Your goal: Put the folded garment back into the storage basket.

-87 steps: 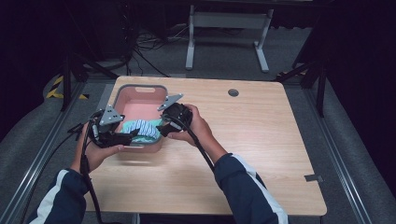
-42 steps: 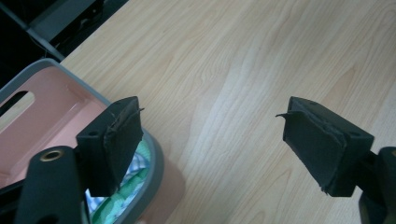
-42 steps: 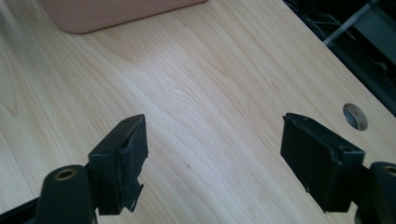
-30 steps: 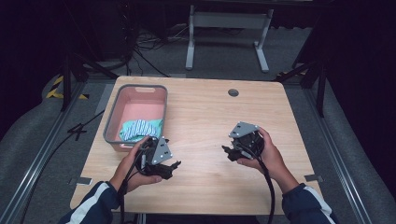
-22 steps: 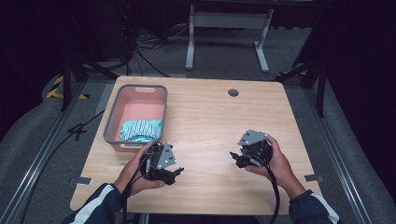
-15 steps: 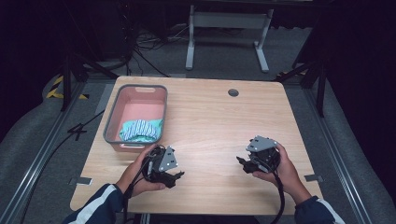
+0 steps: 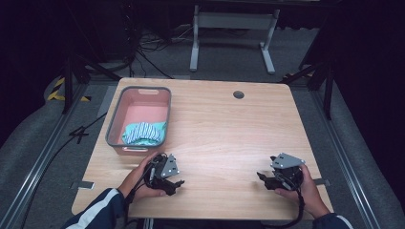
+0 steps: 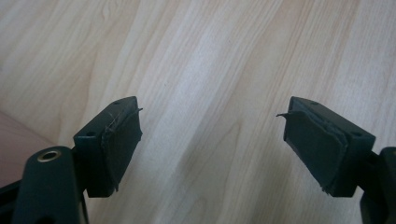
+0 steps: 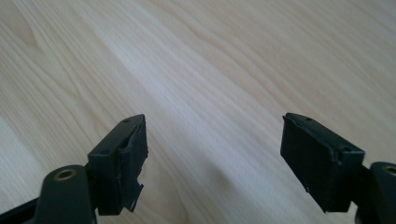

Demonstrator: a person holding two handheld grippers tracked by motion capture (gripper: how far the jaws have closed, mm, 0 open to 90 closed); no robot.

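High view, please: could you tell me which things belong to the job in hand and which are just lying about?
Job in hand:
- striped cloth
- pink tub
- left gripper, open, empty
- right gripper, open, empty

Lying about:
- table
- metal stand
- floor cables

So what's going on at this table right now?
A person holds a tool in each hand near the front edge of the wooden table. The left tool and right tool are both open and empty, over bare wood. A striped cloth lies bunched in the pink bin at the table's left.
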